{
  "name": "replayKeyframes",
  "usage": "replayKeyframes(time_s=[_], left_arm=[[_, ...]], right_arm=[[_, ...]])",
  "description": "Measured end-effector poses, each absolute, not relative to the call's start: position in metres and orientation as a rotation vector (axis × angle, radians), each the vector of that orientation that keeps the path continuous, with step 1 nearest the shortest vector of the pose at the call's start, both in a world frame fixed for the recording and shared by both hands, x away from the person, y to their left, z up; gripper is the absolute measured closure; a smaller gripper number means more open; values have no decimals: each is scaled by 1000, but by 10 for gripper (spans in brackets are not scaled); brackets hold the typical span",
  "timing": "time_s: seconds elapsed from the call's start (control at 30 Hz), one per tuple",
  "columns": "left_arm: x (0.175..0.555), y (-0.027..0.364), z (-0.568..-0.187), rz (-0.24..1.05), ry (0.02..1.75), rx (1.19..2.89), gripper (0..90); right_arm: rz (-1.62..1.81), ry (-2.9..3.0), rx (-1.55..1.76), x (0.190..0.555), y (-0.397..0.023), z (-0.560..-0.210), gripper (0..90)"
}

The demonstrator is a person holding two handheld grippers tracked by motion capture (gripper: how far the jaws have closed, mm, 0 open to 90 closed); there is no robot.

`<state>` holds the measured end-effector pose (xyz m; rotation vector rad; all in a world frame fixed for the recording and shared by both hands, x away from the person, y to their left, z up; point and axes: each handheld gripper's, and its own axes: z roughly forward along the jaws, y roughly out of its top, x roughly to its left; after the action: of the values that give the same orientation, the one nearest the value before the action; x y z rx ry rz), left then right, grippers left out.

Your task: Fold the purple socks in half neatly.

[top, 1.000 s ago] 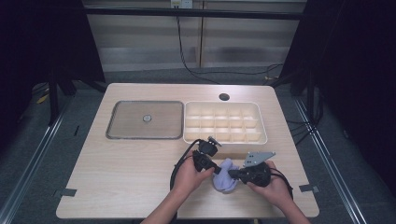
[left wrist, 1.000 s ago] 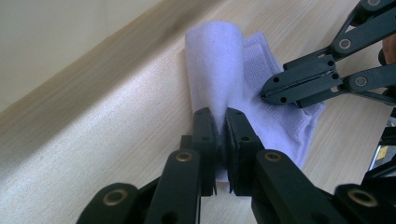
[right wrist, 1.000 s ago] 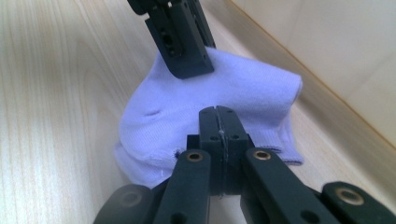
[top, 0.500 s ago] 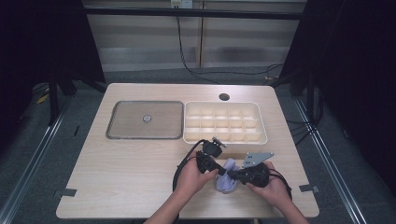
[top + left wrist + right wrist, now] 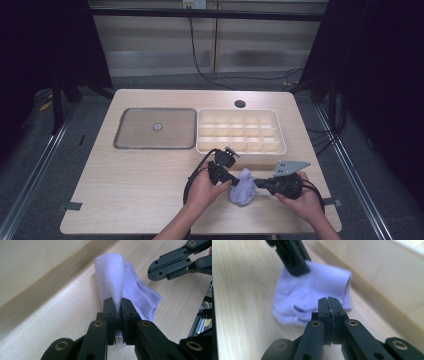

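While left fingers (image 5: 117, 312) pinch the lilac cloth (image 5: 112, 280), right fingers (image 5: 329, 308) sit closed, empty

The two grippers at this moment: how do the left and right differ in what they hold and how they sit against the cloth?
The left gripper is shut on a raised fold of the lavender cloth; the right gripper is shut with nothing visible between its jaws. In the high view the left gripper meets the cloth's left side, while the right sits at its right side. The right carries a grey plate; no such plate shows on the left. Both are black and hand-held.
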<state>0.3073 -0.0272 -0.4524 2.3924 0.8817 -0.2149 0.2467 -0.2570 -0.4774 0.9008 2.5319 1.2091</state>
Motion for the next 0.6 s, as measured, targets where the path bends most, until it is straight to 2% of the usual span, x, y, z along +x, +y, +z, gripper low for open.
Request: replayKeyframes(time_s=[0.6], left_arm=[[301, -30, -446, -232, 852, 2387, 831]], right_arm=[[1178, 2607, 913, 250, -246, -495, 900]])
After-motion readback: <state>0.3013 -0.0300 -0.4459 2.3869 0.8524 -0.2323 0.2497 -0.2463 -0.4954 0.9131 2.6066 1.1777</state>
